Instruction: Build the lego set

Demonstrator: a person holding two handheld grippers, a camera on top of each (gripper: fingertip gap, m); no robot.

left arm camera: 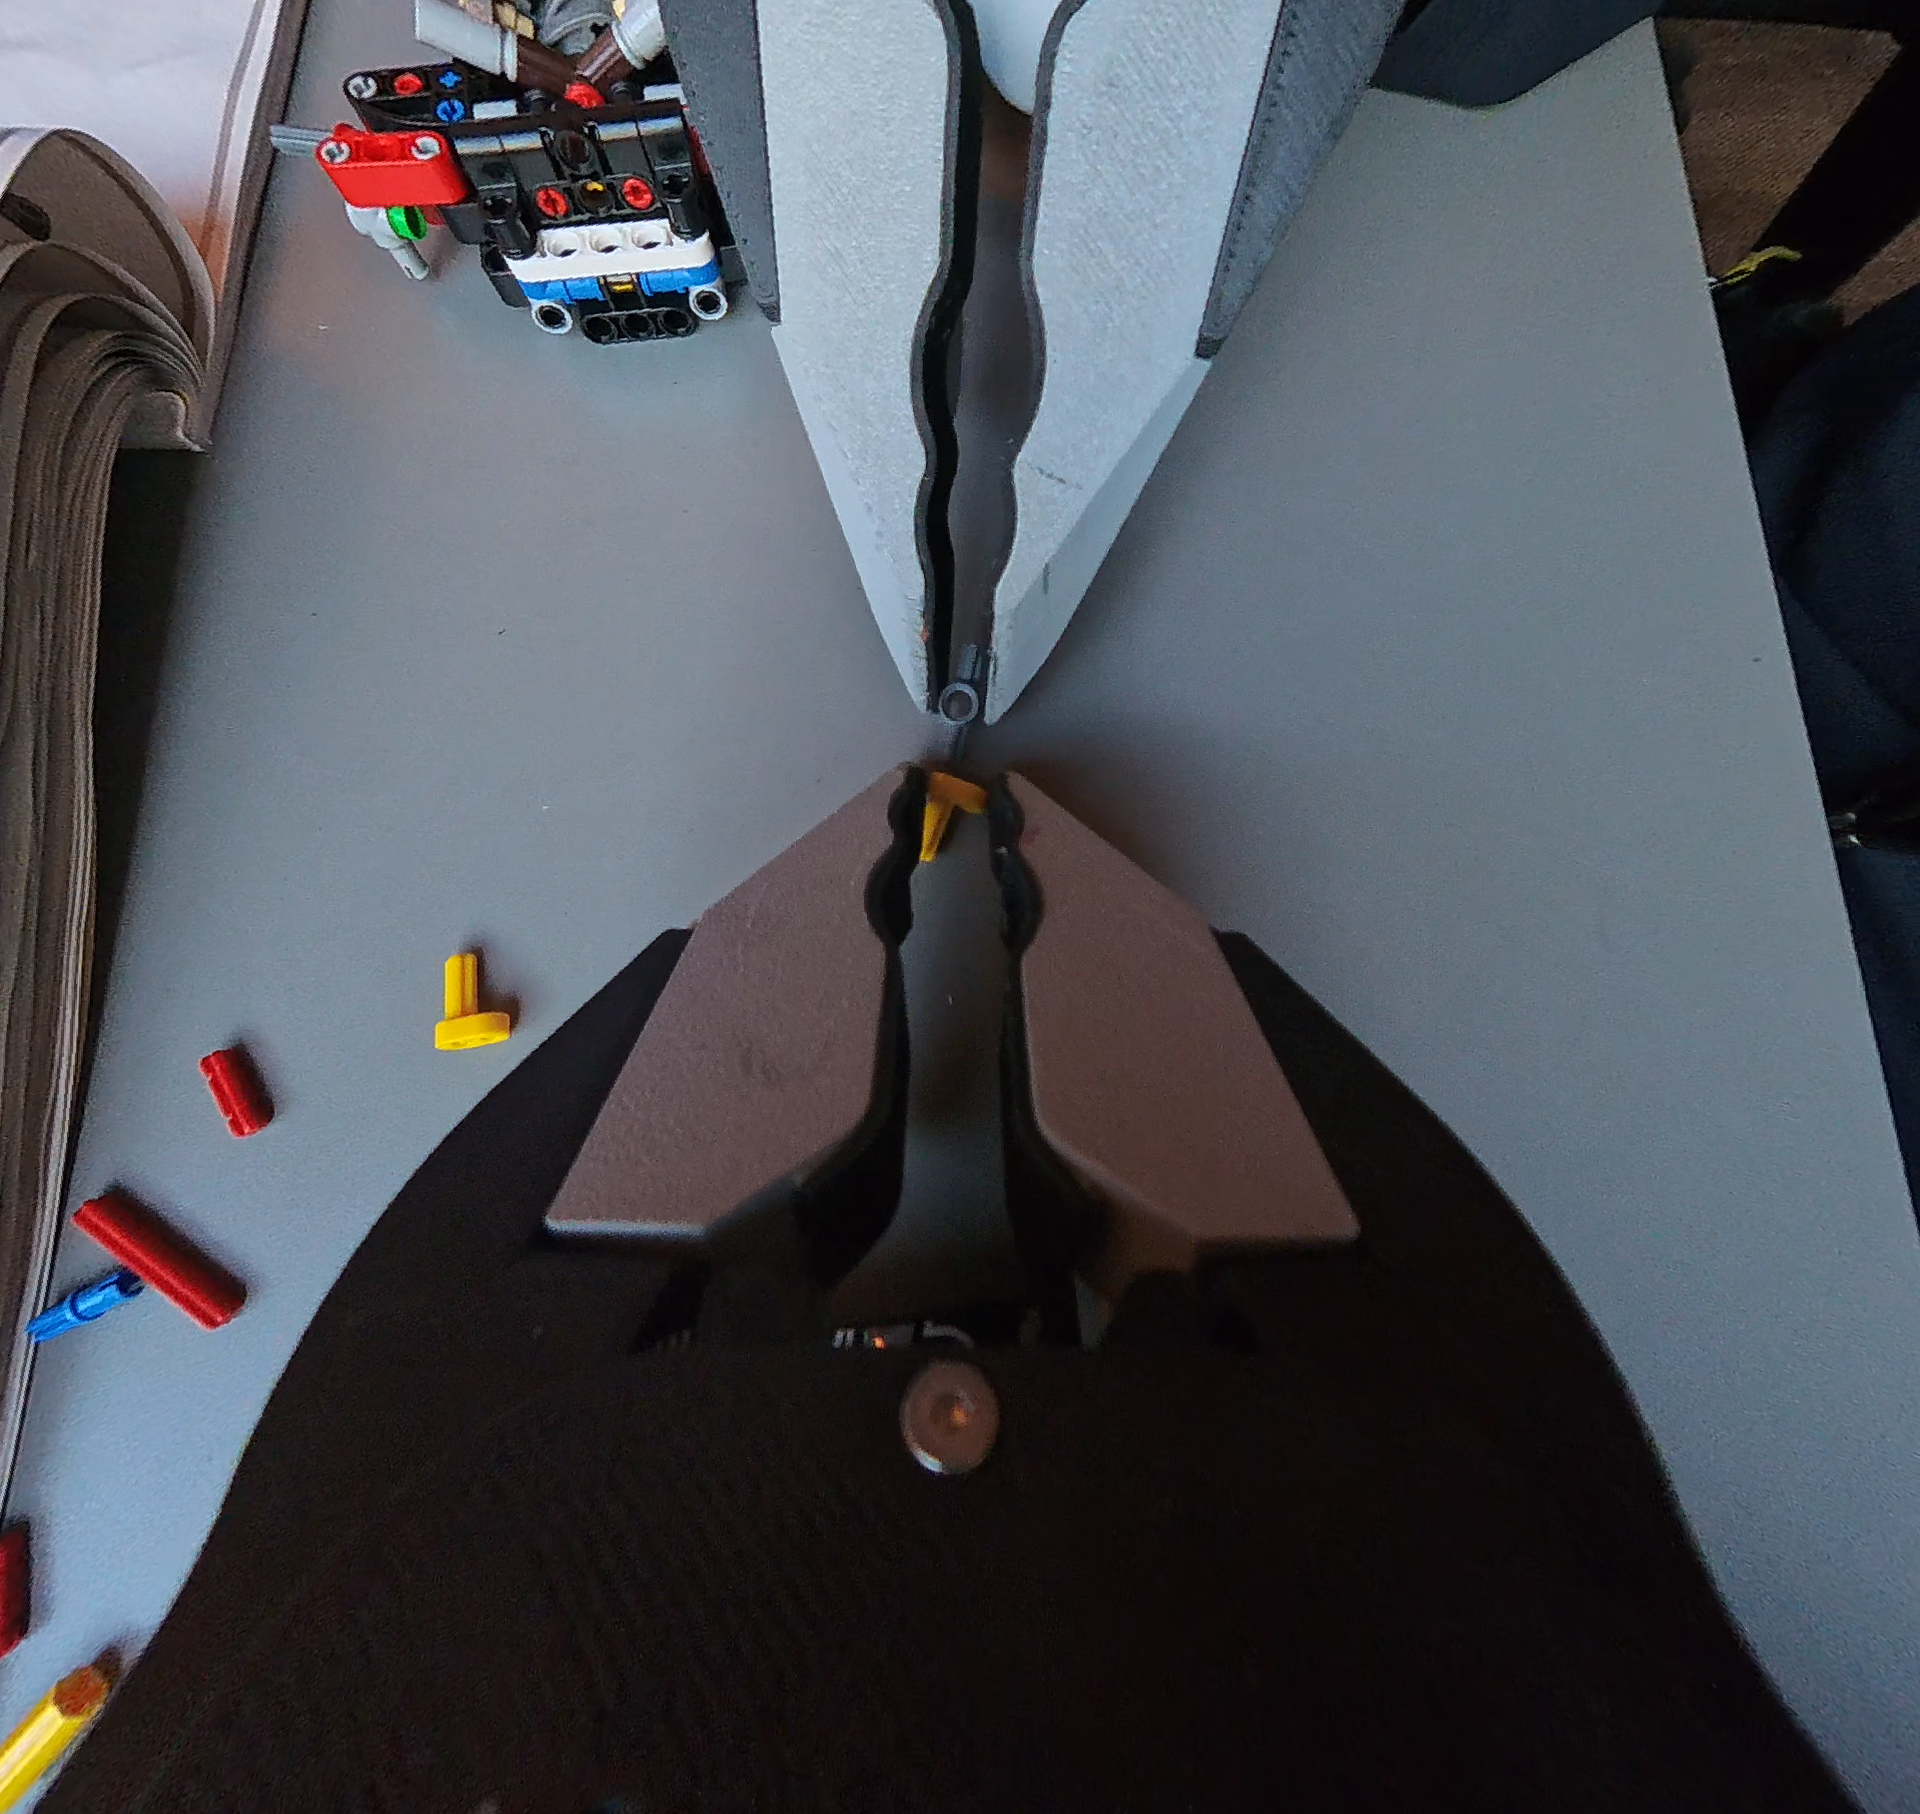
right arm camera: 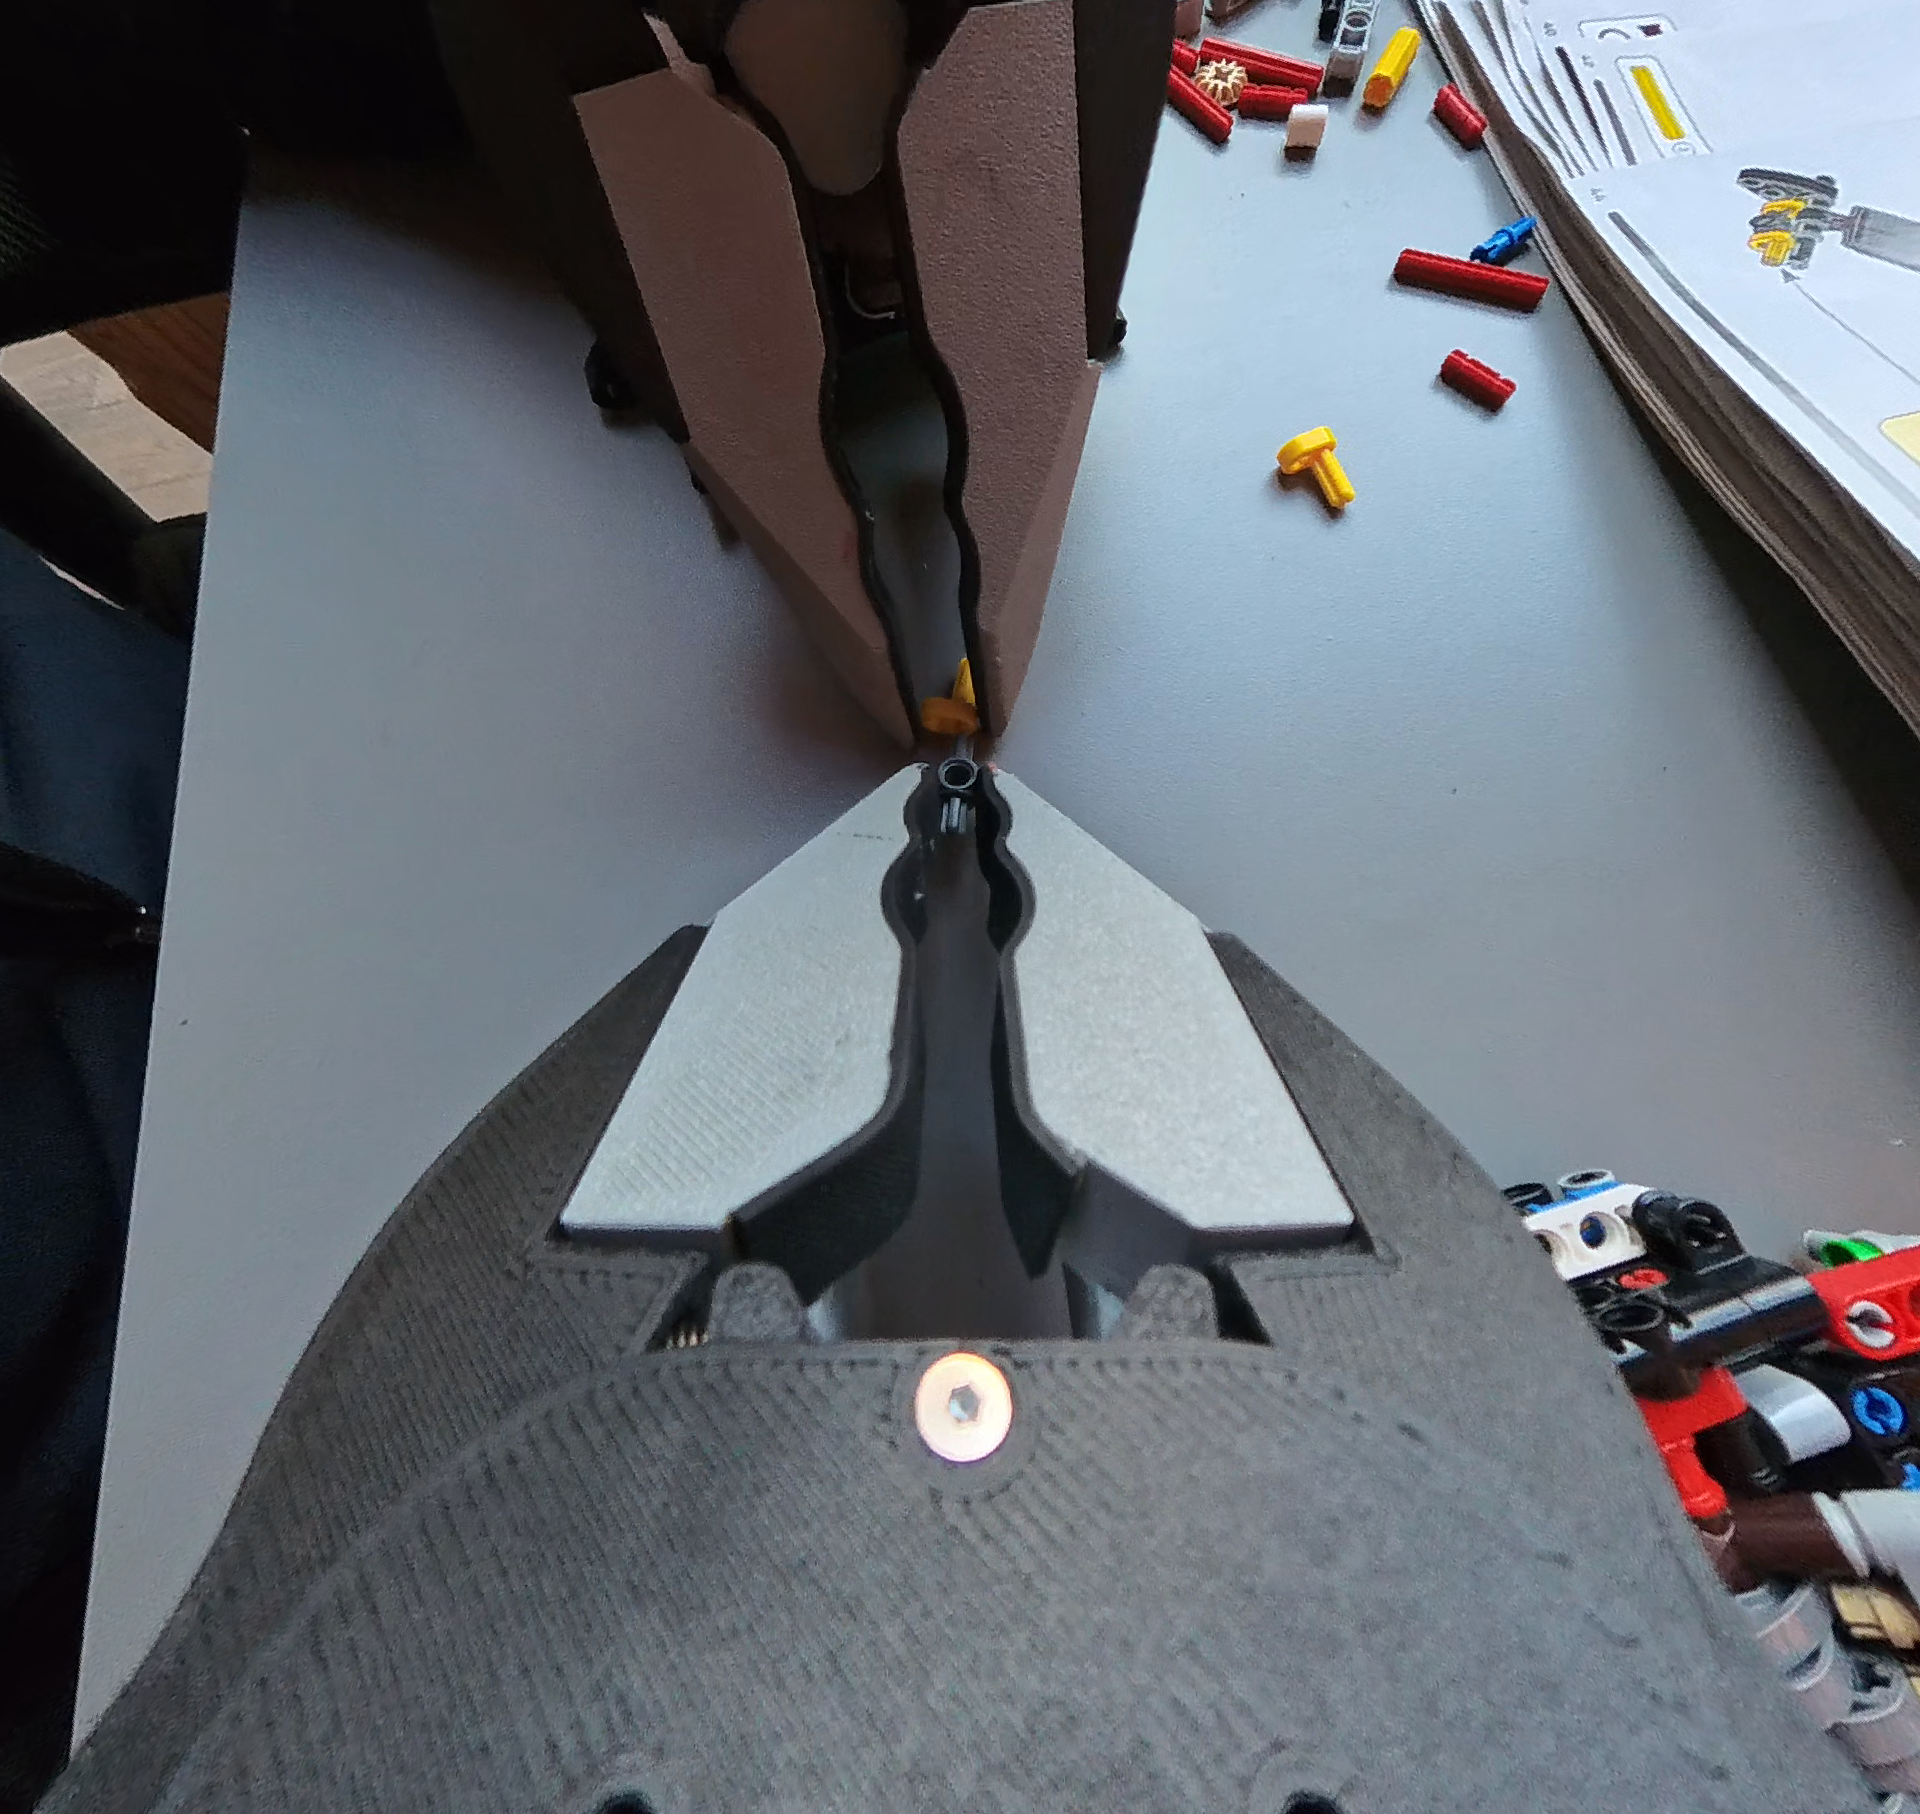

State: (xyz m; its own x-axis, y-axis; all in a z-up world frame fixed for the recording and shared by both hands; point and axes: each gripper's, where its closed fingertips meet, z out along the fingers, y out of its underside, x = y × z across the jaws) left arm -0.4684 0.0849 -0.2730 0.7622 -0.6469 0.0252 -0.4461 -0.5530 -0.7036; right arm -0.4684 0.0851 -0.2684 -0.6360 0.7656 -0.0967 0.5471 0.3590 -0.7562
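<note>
A small yellow plastic T-shaped pin (left arm camera: 951, 803) sits pinched at the tips of the left gripper (left arm camera: 954, 788), its brown fingers (left arm camera: 821, 943) closed on the flat head. Directly facing it, tip to tip above the grey table (left arm camera: 520, 569), the right gripper (right arm camera: 958, 785) with pale grey fingers (right arm camera: 1122, 1037) clamps a small dark grey connector with a round hole (right arm camera: 957, 779), a thin axle poking toward the yellow pin. A second loose yellow T-pin (left arm camera: 470, 1008) lies apart from the held pin, with red tubes (left arm camera: 158, 1257) beyond it. A partly built brick model (left arm camera: 561, 206) and an open instruction booklet (right arm camera: 1714, 206) lie farther out.
</note>
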